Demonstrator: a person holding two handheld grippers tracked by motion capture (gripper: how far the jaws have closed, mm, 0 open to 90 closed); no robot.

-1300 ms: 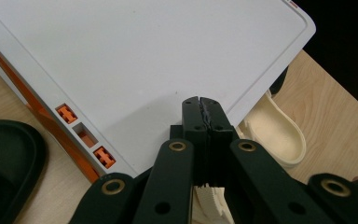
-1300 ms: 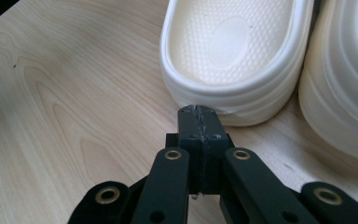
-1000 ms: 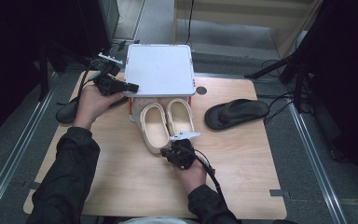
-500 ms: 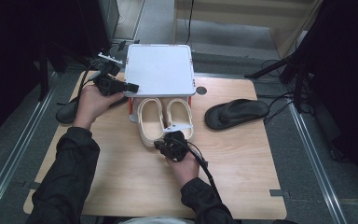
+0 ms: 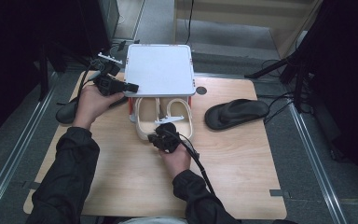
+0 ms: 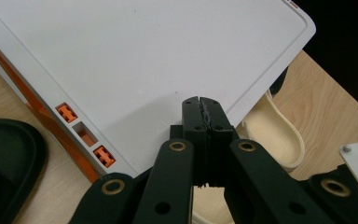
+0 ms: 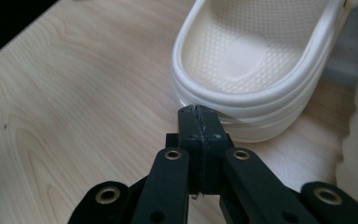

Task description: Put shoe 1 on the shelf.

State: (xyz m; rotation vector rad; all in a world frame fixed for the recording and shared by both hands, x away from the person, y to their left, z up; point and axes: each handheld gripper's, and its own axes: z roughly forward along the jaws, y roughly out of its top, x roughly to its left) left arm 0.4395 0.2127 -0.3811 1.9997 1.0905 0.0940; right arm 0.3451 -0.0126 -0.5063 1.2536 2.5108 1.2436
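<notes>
Right hand-held gripper, jaws pressed together and empty, sits touching the heel rim of the left cream clog, whose long axis runs away toward the far edge of the surface, under the white rack; left hand-held gripper, also closed on nothing, rests on the rack top.

White rack top: no readable text; cream clogs: no brand legible; black sandal: no markings legible
</notes>
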